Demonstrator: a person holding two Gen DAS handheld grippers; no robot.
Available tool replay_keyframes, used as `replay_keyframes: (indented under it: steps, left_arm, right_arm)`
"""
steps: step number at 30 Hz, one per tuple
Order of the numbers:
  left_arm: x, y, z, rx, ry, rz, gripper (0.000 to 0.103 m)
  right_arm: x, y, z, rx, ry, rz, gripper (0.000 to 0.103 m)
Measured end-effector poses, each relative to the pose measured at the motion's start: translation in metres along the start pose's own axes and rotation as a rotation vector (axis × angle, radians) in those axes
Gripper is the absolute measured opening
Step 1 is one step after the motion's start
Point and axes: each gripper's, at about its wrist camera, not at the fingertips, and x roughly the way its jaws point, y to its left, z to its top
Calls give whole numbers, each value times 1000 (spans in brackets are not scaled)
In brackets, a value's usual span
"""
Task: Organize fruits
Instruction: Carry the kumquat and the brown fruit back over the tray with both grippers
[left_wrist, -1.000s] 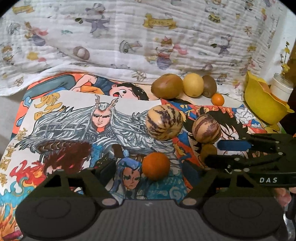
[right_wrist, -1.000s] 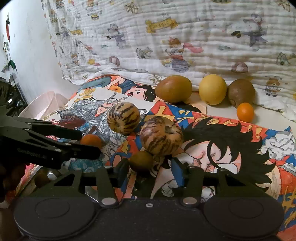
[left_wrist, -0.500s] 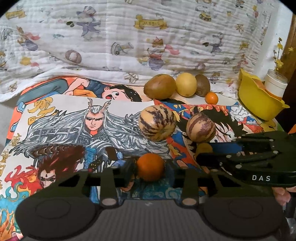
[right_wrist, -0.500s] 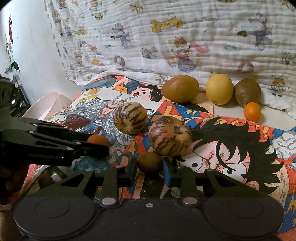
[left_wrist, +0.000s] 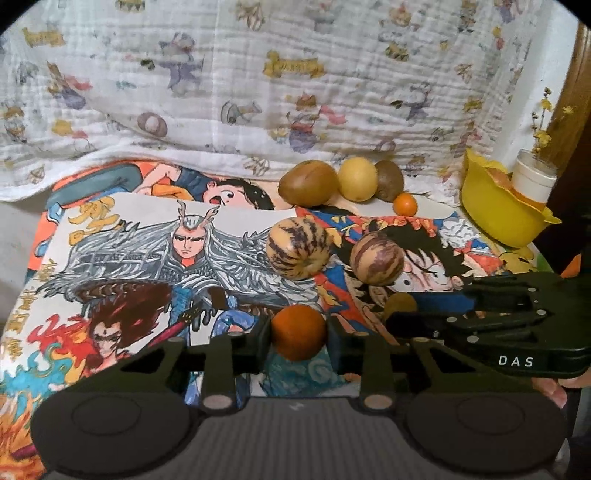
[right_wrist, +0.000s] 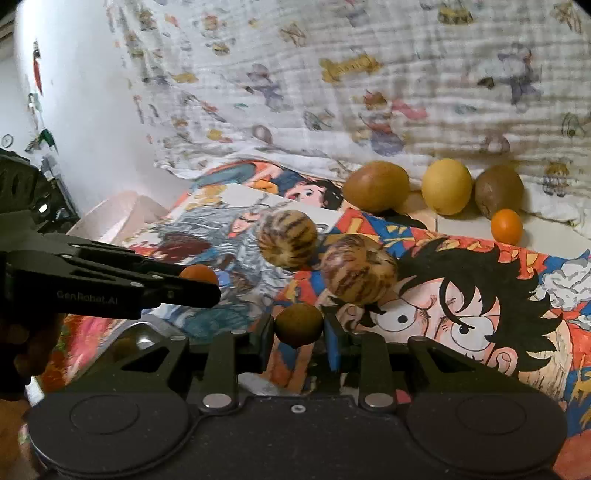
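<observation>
Left wrist view: we see the left gripper (left_wrist: 298, 338) with its fingers (left_wrist: 260, 338) clenched on an orange fruit (left_wrist: 298, 332), having just closed around it. Beyond them sit two striped melons (left_wrist: 298, 247), and further back a row of brown and yellow fruits (left_wrist: 357, 179). In the right wrist view, the right gripper (right_wrist: 299, 326) grasps a small brown-green fruit (right_wrist: 299, 324) between its fingers (right_wrist: 331, 332), just before a striped melon (right_wrist: 356, 273) on the illustrated posters (right_wrist: 480, 295).

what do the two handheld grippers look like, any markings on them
Both are black plastic. The left gripper has round discs and silver rivets on its body; side-on it reads "GenRobot.AI". The right gripper matches, with blue finger pads, marked "DAS".
</observation>
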Motion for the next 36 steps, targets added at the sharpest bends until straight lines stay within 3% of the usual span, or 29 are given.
replay_keyframes:
  steps: [9, 21, 30, 36]
  left_arm:
    - [-38, -16, -23, 1, -12, 10, 35]
    - [-71, -36, -63, -7, 13, 0, 35]
    - [-87, -66, -88, 76, 53, -35, 35]
    - [-95, -86, -105, 169, 78, -20, 35]
  right_arm:
    - [-32, 30, -16, -76, -21, 60, 31]
    - [-66, 58, -55, -132, 13, 87, 31]
    - [-93, 76, -90, -166, 63, 86, 31]
    - [-105, 83, -105, -185, 78, 75, 31]
